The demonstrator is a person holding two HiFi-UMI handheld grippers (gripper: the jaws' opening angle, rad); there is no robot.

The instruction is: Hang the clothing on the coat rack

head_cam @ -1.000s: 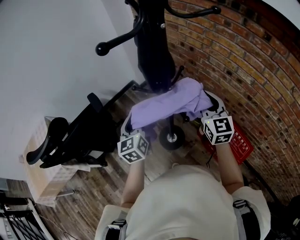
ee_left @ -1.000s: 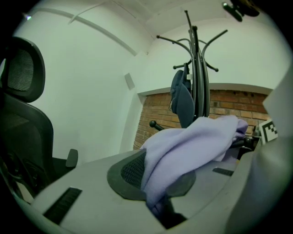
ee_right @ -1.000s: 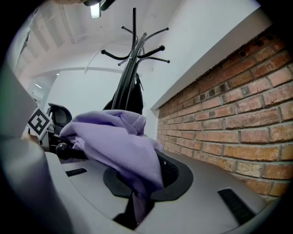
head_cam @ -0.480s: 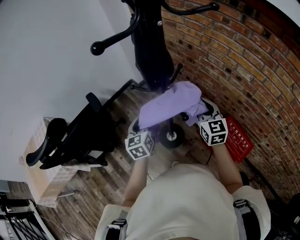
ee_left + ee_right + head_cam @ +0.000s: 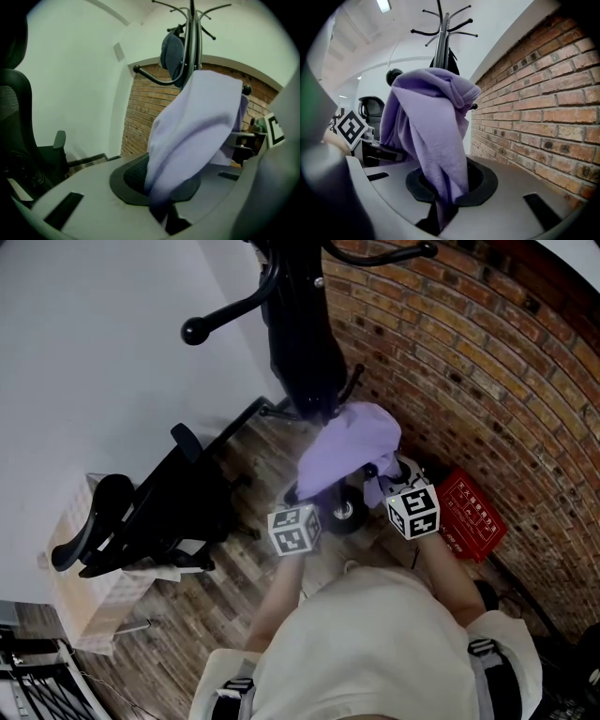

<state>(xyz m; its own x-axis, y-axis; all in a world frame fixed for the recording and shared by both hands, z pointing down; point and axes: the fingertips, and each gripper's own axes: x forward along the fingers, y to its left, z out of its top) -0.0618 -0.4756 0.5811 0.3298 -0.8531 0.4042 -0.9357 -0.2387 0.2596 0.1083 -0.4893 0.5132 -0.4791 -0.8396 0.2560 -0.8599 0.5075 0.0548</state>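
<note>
A purple garment (image 5: 349, 442) hangs bunched between my two grippers, just in front of the black coat rack (image 5: 300, 324). My left gripper (image 5: 305, 493) is shut on the garment's left end; in the left gripper view the cloth (image 5: 197, 126) rises out of the closed jaws (image 5: 161, 211) toward the rack's hooks (image 5: 191, 28). My right gripper (image 5: 384, 474) is shut on the right end, and in the right gripper view the fabric (image 5: 426, 131) drapes up from its jaws (image 5: 440, 215). A dark garment (image 5: 309, 362) hangs on the rack's pole. The rack's top hooks (image 5: 442, 26) stand above the purple cloth.
A black office chair (image 5: 141, 512) stands left of the rack, with a cardboard box (image 5: 89, 606) behind it. The brick wall (image 5: 487, 362) runs along the right, with a red case (image 5: 472, 517) at its foot. The rack's round base (image 5: 342, 512) sits on the wood floor.
Both grippers have drawn closer together and nearer the rack's pole. The purple garment went from spread wide to a narrower, bunched shape.
</note>
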